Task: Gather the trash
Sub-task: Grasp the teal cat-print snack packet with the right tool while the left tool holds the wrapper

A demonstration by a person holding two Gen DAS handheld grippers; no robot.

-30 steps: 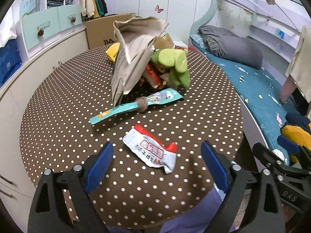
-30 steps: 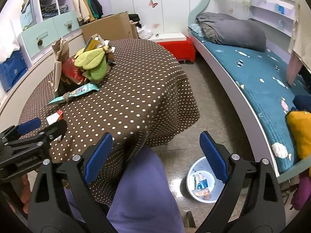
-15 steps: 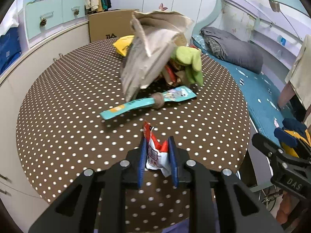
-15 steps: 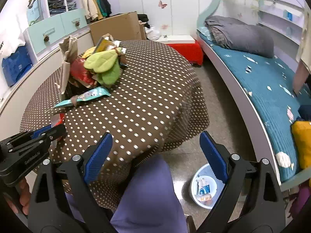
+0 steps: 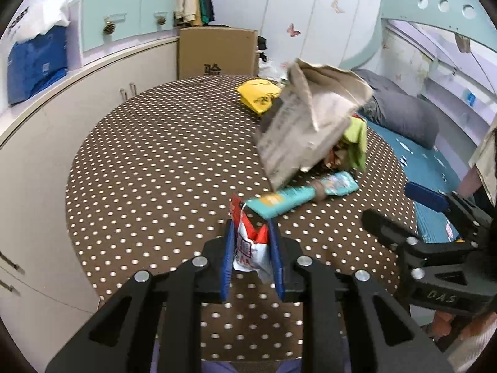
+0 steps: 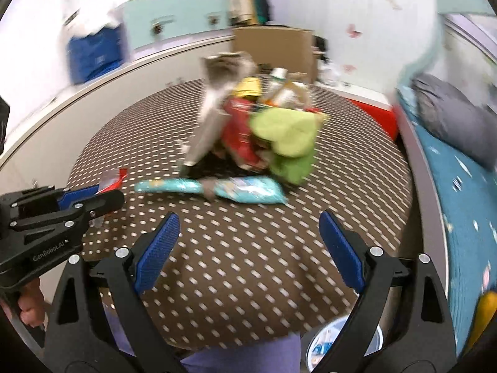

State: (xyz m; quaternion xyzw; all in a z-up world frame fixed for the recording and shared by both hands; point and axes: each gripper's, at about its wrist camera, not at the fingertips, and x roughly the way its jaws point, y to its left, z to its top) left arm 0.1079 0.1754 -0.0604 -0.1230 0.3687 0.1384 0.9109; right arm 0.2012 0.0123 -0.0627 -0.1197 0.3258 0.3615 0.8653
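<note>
**Left gripper has a wrapper; teal packet waits next**

Left wrist view: the left gripper (image 5: 251,248) is pinching a red-and-white wrapper (image 5: 248,242) between its blue pads, the wrapper standing up out of the fingers just above the dotted desk (image 5: 149,161). Just ahead of the gripper and slightly to its right lies a long teal packet (image 5: 303,192), and past that a crumpled paper bag (image 5: 307,124) leans over a heap with a green cloth (image 5: 355,143) and a yellow packet (image 5: 259,96) farther off. The step in hand looks like the pick-up of one piece of trash; the next move probably calls for carrying it clear of the desk to a bin without letting the thin wrapper slip. Print on the wrapper is too small to read. The other gripper, at the far right, carries the letters "DAS". A cardboard box (image 5: 217,49) beyond the desk has dark characters I cannot make out.

Right wrist view: heavily blurred. The right gripper (image 6: 248,248) is spread wide with nothing between its pads, over the near edge of the desk. The teal packet sits ahead of it; the wrapper is off to its left, in the left gripper, whose body reads "GenRobot.AI". A white basin (image 6: 344,342) with some items in it shows on the floor below the gripper, likely the bin.
</note>
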